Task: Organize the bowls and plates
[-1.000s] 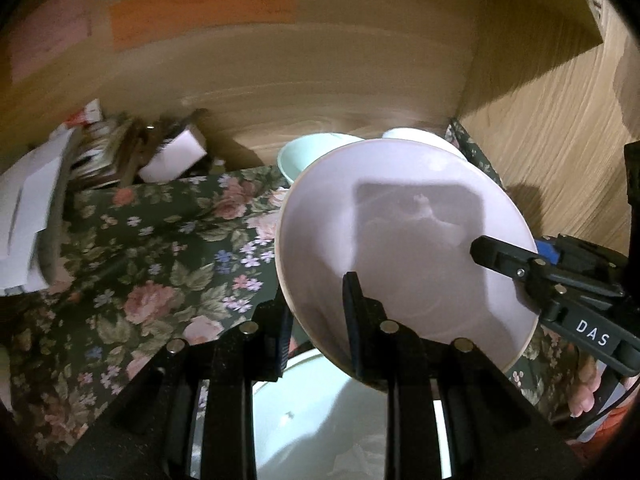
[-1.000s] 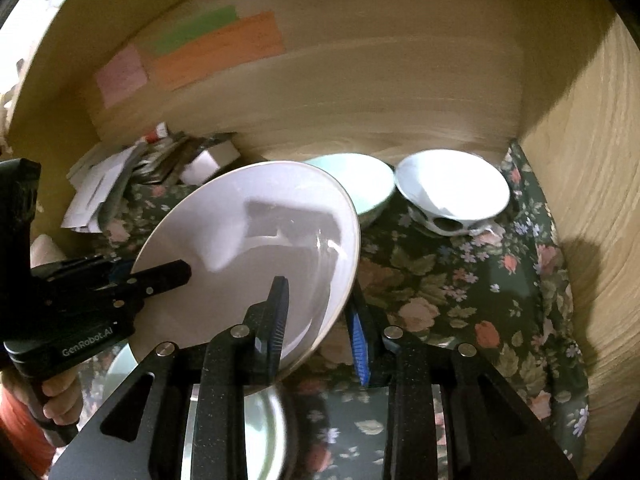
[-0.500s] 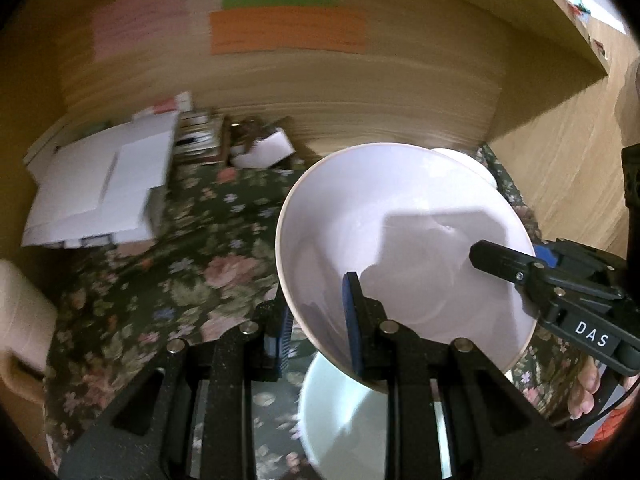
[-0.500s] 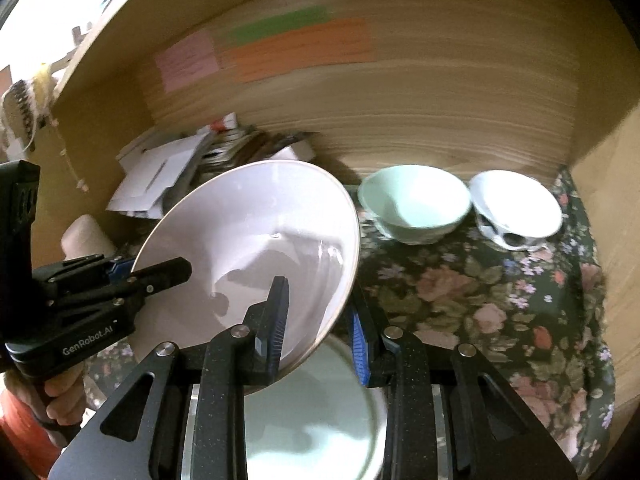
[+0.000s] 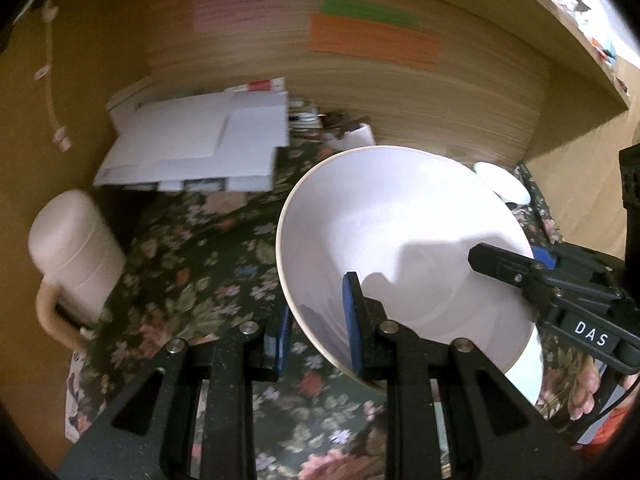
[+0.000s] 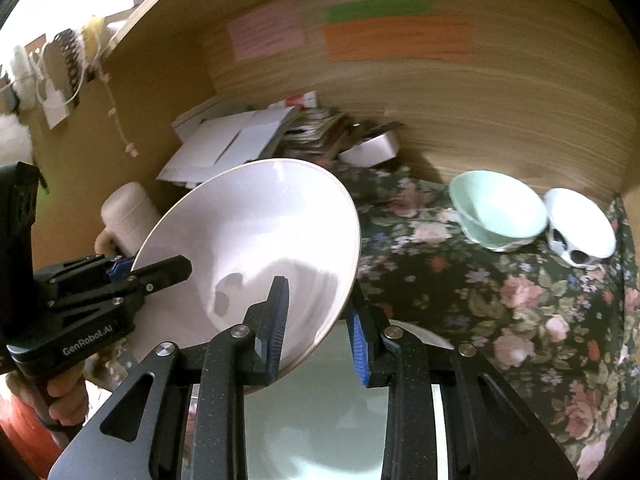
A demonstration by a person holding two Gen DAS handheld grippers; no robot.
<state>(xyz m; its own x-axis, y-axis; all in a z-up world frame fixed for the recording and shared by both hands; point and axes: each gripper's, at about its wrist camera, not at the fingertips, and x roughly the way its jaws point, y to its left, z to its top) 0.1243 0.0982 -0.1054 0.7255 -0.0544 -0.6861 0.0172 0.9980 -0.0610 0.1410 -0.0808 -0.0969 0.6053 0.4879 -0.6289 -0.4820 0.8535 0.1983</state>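
Bowl point(image 5: 400, 248) pinched at opposite rims by left gripper point(image 5: 316, 320) and right gripper point(image 6: 316, 320), tilted above the floral table point(image 6: 520, 300).
Uneven hand travel could twist the rim free, dropping it onto the plate point(image 6: 340, 420) below.

A worktop point(image 6: 500, 304) covered in dark floral cloth carried a mint bowl point(image 6: 496, 216) and a white bowl point(image 6: 580, 228) right of the tool, a cream mug point(image 5: 72, 256) left, papers point(image 5: 196, 148) beyond.
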